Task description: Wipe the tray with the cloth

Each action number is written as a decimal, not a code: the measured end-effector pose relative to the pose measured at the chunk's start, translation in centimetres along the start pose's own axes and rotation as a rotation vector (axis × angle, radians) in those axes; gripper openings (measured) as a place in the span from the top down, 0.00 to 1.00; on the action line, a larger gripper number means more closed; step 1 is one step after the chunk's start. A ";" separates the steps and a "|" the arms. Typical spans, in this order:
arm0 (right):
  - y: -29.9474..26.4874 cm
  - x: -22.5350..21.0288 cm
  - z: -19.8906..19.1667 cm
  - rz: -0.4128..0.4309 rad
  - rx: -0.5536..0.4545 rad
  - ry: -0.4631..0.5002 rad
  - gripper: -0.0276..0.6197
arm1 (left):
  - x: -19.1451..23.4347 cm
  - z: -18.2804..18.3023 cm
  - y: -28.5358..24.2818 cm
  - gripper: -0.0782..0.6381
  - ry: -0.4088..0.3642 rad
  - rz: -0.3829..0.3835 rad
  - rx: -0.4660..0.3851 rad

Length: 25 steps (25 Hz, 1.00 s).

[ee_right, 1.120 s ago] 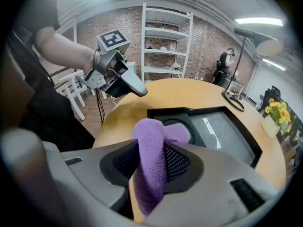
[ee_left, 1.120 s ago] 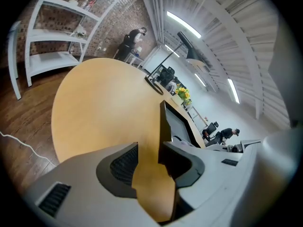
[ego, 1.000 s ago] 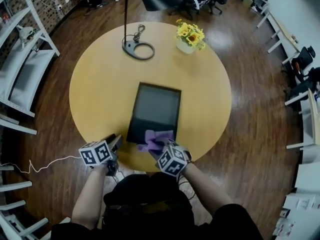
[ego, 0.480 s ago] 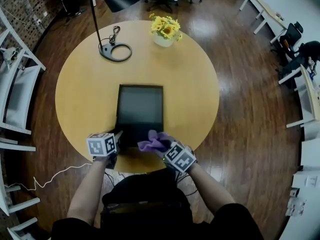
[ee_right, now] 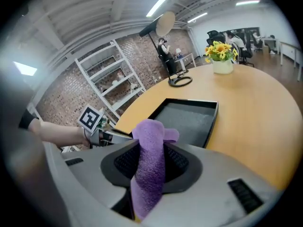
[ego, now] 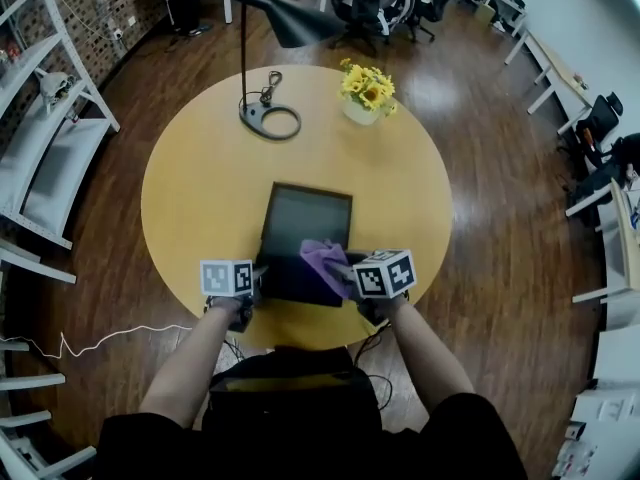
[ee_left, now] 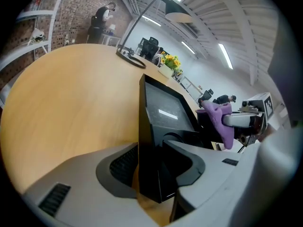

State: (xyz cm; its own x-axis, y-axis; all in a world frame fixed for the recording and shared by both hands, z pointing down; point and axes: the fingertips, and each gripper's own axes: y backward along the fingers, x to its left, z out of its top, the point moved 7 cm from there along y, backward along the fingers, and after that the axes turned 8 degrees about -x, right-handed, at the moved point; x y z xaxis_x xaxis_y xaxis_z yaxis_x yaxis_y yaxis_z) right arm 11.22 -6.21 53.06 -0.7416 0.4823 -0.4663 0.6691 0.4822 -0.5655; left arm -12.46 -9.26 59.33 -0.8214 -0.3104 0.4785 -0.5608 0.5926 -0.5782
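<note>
Two grippers work the worktop's [ego: 200, 188] near edge: left gripper [ego: 260, 274] fingers clamp the tray's [ego: 306, 218] near-left corner, seemingly to steady it, as right gripper [ego: 342, 270] fingers, just tightened, hold the cloth [ego: 320, 257] over its near end.

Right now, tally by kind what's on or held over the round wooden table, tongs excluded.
black rectangular tray: 1
purple fuzzy cloth: 1
black desk lamp: 1
white pot of yellow flowers: 1
Total: 4
</note>
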 end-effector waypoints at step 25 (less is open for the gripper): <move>-19.1 -1.6 6.1 -0.372 0.003 0.090 0.77 | -2.0 -4.0 3.1 0.77 -0.014 -0.055 0.048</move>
State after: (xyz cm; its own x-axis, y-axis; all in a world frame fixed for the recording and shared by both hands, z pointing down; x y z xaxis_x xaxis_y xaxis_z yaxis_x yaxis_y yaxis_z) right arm -0.69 -20.64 60.46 -0.9264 0.3373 -0.1673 0.3550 0.6346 -0.6865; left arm -12.17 -3.85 59.22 -0.7902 -0.3520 0.5017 -0.6094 0.5381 -0.5823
